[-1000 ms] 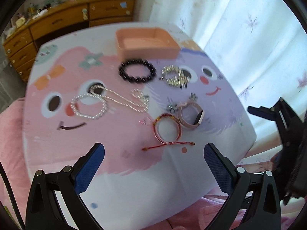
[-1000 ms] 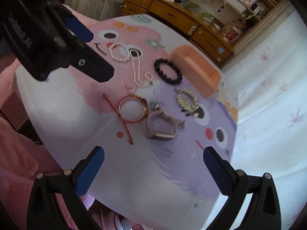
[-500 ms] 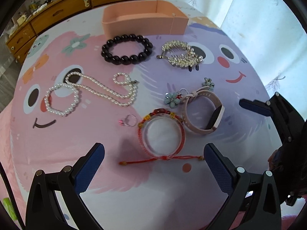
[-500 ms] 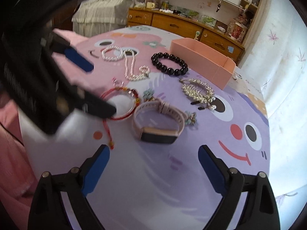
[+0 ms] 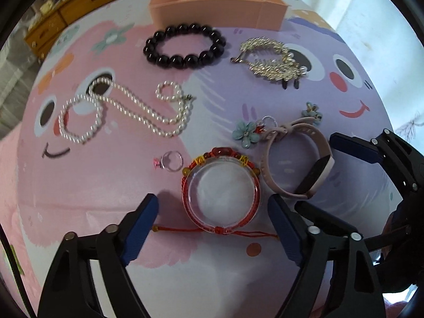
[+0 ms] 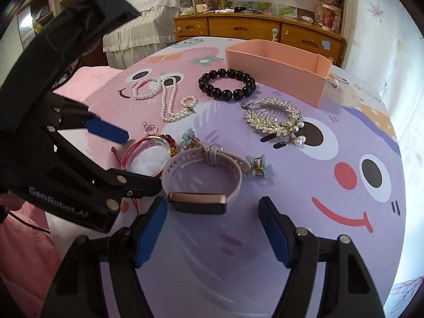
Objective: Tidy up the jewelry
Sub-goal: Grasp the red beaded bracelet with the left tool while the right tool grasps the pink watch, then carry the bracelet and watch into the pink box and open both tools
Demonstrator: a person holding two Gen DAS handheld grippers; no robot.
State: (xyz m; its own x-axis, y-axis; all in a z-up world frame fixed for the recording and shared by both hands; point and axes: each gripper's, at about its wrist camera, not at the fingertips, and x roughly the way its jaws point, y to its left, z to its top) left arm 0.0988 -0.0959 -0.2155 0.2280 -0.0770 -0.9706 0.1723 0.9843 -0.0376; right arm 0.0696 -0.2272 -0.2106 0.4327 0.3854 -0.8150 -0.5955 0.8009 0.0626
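The left gripper (image 5: 213,221) hangs released straight over the red braided cord bracelet around a clear round case (image 5: 221,192) on the bench (image 5: 79,185), its fingers straddling the ring. The right gripper (image 6: 213,228), also released, faces the pink-strapped smartwatch (image 6: 202,177) just ahead. Each arm is nearest its own piece; the peach open-topped tray (image 5: 217,10) lies well beyond.

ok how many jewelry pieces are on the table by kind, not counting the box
bracelets: 2, black bead bracelet and red cord bracelet
pearl strand: 1
ring: 1
flower earrings: 2
gold leaf hair comb: 1
pink watch band: 1
total: 8
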